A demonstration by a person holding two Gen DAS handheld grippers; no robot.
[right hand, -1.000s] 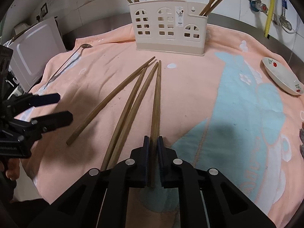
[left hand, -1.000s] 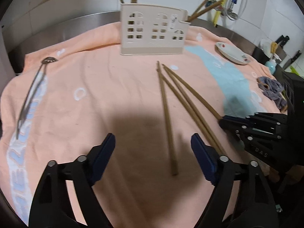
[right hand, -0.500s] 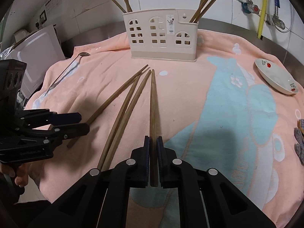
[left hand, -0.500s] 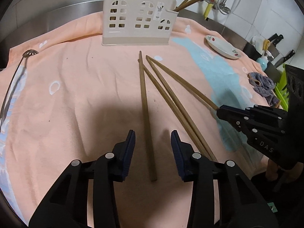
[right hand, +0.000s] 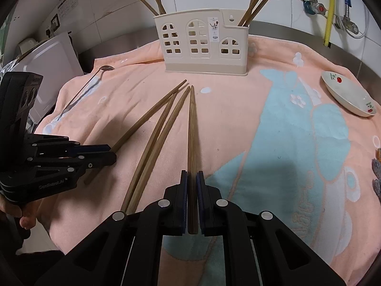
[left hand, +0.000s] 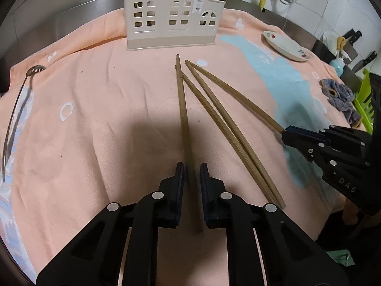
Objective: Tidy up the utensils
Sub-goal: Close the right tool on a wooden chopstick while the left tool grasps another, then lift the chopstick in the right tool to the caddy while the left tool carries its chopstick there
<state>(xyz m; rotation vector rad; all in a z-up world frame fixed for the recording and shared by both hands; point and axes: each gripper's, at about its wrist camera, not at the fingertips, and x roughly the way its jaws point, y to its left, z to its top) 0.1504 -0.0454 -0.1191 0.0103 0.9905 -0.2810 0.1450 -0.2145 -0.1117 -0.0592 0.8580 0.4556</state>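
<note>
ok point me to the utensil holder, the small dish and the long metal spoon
utensil holder (right hand: 202, 47), right wrist view, front wall by its middle window
small dish (right hand: 347, 96), right wrist view, inner surface
long metal spoon (left hand: 35, 69), left wrist view, its perforated bowl

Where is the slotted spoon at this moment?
The slotted spoon lies at the far left edge of the peach towel, well left of the utensil holder and the chopsticks.

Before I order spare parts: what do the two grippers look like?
Both are matte black plastic linkages with silver rivets and dark blue pads lining the jaws. The right gripper carries white lettering ending in "DAS"; the left gripper reads "GenRobot.AI". No cables show.
</note>
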